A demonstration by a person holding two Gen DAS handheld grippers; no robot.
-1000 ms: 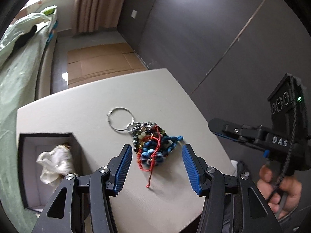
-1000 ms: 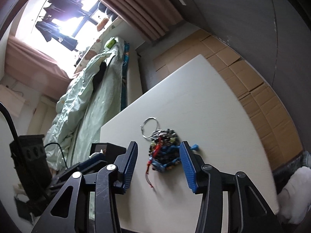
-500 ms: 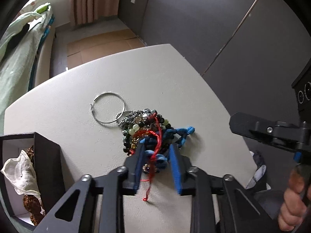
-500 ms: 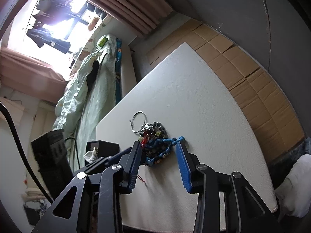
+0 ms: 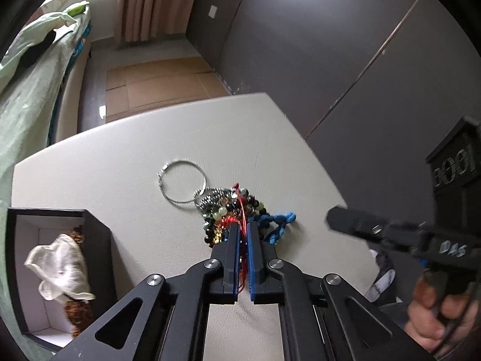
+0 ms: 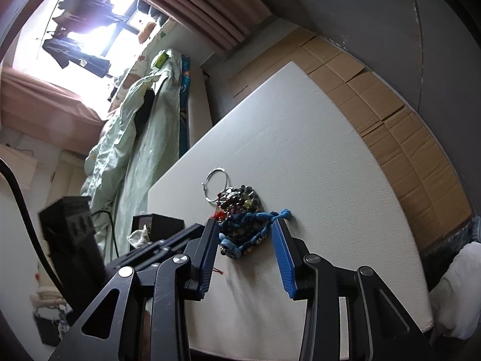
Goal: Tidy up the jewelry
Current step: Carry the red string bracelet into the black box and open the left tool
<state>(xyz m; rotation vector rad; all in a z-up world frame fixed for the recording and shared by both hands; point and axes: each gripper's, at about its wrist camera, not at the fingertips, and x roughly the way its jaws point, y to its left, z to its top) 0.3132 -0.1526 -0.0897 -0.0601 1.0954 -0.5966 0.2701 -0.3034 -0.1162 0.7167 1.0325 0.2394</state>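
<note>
jewelry pile [image 5: 237, 210] on table [image 5: 120, 156] | box [image 5: 57, 267] left of pile

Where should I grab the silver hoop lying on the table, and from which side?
Grip the silver hoop on its bare far arc, coming from above: it lies flat on the table, and its near edge touches the tangled jewelry pile.

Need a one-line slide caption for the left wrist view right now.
Left gripper shut on thin red cord in tangled bead jewelry pile on white table.
</note>
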